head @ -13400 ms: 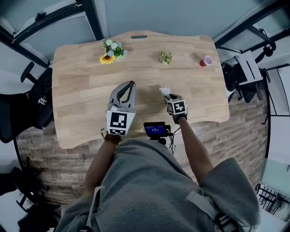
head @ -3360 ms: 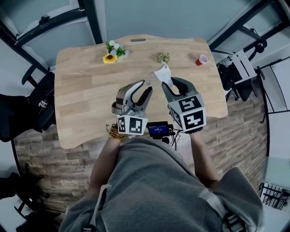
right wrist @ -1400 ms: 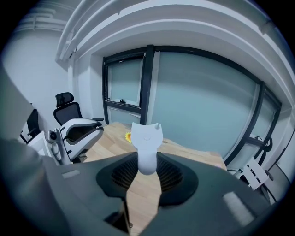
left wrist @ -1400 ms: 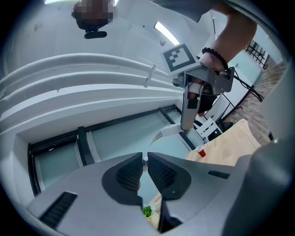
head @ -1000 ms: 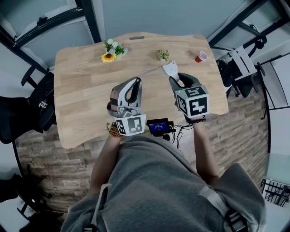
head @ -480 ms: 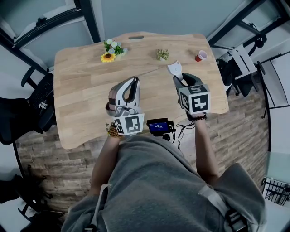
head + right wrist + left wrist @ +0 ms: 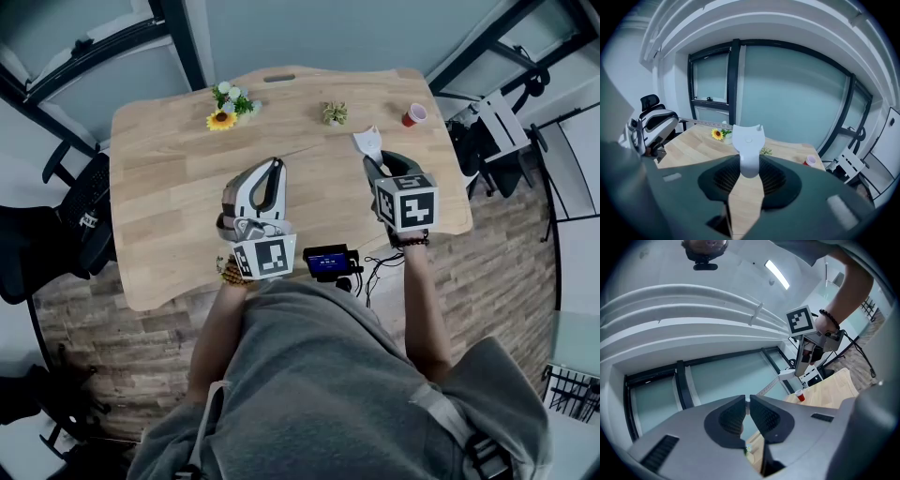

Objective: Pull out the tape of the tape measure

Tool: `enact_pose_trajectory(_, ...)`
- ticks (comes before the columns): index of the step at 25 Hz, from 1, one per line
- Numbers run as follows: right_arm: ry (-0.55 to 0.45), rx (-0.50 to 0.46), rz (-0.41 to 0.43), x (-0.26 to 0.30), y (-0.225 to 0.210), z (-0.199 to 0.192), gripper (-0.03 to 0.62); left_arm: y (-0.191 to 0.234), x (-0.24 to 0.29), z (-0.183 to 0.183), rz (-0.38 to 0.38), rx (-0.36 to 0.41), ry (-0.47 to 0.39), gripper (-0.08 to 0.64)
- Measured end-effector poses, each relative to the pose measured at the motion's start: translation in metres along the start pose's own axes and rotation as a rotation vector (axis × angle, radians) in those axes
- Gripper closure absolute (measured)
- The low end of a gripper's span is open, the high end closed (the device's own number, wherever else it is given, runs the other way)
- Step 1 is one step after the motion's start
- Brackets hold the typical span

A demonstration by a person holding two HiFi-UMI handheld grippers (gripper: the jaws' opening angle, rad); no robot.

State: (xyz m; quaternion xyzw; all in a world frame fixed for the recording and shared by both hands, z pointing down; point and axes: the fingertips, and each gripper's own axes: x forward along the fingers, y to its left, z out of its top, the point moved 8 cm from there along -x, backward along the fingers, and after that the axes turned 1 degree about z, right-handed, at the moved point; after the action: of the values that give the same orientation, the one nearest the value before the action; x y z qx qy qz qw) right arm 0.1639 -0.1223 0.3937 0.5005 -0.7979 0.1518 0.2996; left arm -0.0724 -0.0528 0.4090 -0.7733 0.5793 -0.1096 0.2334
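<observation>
Tape [image 7: 707, 123] is already partly out. A thin marked strip runs through the air from the left gripper [image 7: 273, 167] to the white case [image 7: 747, 140] of the tape measure, and it shows most clearly in the right gripper view. I judge the pull to be under way but unfinished. The two tools are still fairly near each other over the table [image 7: 159, 197], so more strip could come out if they move further apart.

The left gripper sits at about 9 o'clock from the case. It is held level above the wood and points toward 12 o'clock. Its jaws are pressed almost together, with only the thin end of the strip pinched between the pads. The forearm comes straight up from the person's body at 6 o'clock.

The right gripper [image 7: 380, 165] is tilted nose-down, with its marker cube facing up at the head camera. Its jaws stand fairly wide but are clamped on the lower part of the case. The case sticks out past the fingertips toward 12 o'clock, clear of the table top.

A sunflower [image 7: 222, 120] lies at 11 o'clock on the far edge of the table, a small plant [image 7: 333, 113] is near 12 o'clock, and a red cup [image 7: 413, 115] is at 1 o'clock. None of them is touched.
</observation>
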Motion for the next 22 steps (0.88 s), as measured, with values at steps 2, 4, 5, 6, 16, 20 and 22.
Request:
enact_pose_trajectory(2,0.002,0.005,-0.008,0.0,-0.004,-0.001,0.459,0.002,0.0,-0.003,0.0,-0.014,0.008,0.523)
enact_pose_trajectory(4,0.004,0.006,-0.01,0.0,-0.006,-0.002,0.459,0.003,0.001,-0.005,0.0,-0.021,0.014,0.524)
enact_pose_trajectory(5,0.006,0.006,-0.011,0.001,-0.006,-0.003,0.459,0.004,0.002,-0.006,0.001,-0.028,0.017,0.525)
enact_pose_trajectory(6,0.007,0.007,-0.014,0.002,-0.006,-0.004,0.459,0.004,0.002,-0.007,0.002,-0.036,0.02,0.523)
enact_pose_trajectory(16,0.039,0.043,-0.058,0.006,-0.021,-0.016,0.46,0.018,0.001,-0.024,0.026,-0.128,0.083,0.525)
enact_pose_trajectory(20,0.051,0.062,-0.074,0.005,-0.032,-0.023,0.46,0.029,-0.002,-0.034,0.062,-0.15,0.125,0.525)
enact_pose_trajectory(22,0.065,0.065,-0.091,0.006,-0.038,-0.027,0.459,0.035,-0.002,-0.043,0.085,-0.188,0.143,0.525)
